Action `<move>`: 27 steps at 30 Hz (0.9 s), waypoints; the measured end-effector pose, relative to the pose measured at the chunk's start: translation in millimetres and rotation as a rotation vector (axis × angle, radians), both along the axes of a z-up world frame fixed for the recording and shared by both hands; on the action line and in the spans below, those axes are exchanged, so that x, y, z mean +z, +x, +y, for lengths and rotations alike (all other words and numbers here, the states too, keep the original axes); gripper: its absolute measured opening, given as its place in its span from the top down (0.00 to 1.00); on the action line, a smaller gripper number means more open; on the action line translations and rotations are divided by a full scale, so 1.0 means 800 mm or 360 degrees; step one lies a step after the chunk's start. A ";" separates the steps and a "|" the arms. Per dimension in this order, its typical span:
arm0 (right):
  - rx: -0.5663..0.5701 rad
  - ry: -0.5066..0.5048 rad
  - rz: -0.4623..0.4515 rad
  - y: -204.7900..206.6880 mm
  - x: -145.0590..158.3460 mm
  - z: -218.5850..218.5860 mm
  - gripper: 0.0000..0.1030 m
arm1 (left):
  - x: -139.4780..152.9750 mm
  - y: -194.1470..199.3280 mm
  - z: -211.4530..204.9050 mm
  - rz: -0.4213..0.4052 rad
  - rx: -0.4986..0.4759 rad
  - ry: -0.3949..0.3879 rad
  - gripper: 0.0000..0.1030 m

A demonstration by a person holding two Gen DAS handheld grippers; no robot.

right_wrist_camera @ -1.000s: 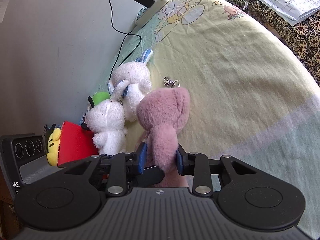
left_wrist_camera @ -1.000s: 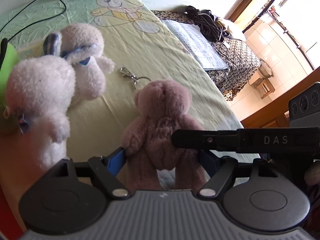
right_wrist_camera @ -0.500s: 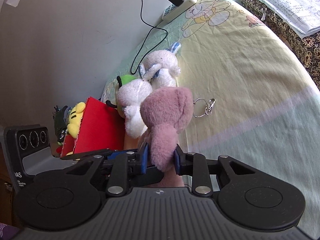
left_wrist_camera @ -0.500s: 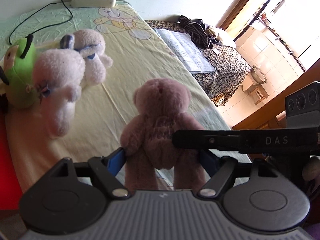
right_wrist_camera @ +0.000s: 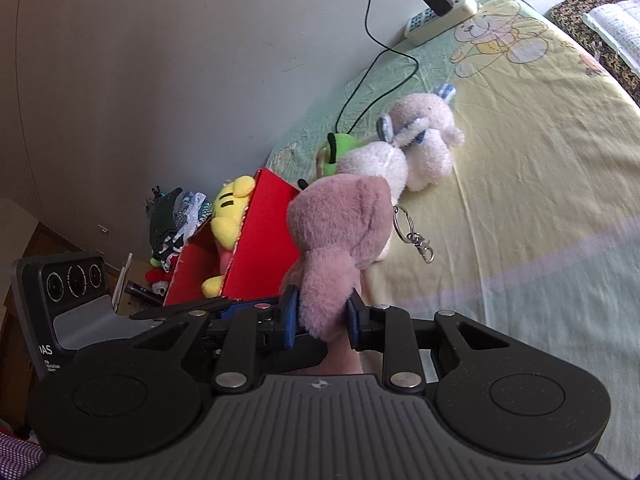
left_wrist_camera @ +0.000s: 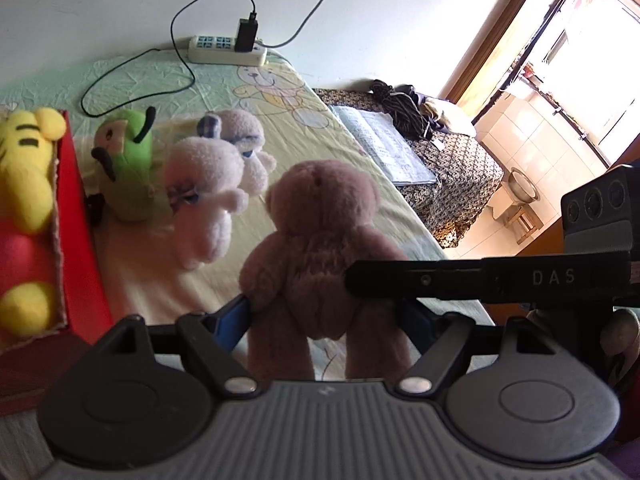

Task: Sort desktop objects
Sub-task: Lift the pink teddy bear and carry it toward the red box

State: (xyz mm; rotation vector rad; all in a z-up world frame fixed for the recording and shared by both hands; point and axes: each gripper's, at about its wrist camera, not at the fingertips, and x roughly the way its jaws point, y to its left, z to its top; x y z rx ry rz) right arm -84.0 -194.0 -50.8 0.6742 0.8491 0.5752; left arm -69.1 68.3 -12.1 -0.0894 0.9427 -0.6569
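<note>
Together, 2 grippers, left gripper point(left_wrist_camera: 324, 314) and right gripper point(right_wrist_camera: 322, 316), clamp pink bear point(right_wrist_camera: 340, 224).

Pink-brown teddy bear point(left_wrist_camera: 320, 240), fuzzy, upright, back to left camera, lifted above the bed; a metal keyring with clasp point(right_wrist_camera: 414, 236) dangles from its head. White plush point(left_wrist_camera: 204, 196) with blue bow, leaning, beside a second white plush with blue checked ears point(left_wrist_camera: 244, 140), touching each other on the yellow-green sheet. Green plush with black antennae point(left_wrist_camera: 128, 164) sits just left of them, near the red box point(left_wrist_camera: 76, 216). Yellow striped plush point(left_wrist_camera: 26, 160) lies inside the red box, with red and yellow plush parts lower in the same box.
</note>
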 end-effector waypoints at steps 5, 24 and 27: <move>0.0029 0.0042 -0.0102 -0.006 0.028 0.049 0.76 | 0.034 -0.009 0.054 -0.0106 0.0018 -0.0022 0.19; 0.0068 0.0048 -0.0456 0.027 0.095 0.258 0.76 | 0.099 0.007 0.269 -0.0383 0.0156 -0.0044 0.19; 0.0064 0.0005 -0.0492 0.036 0.094 0.282 0.76 | 0.093 0.021 0.288 -0.0386 0.0175 -0.0045 0.19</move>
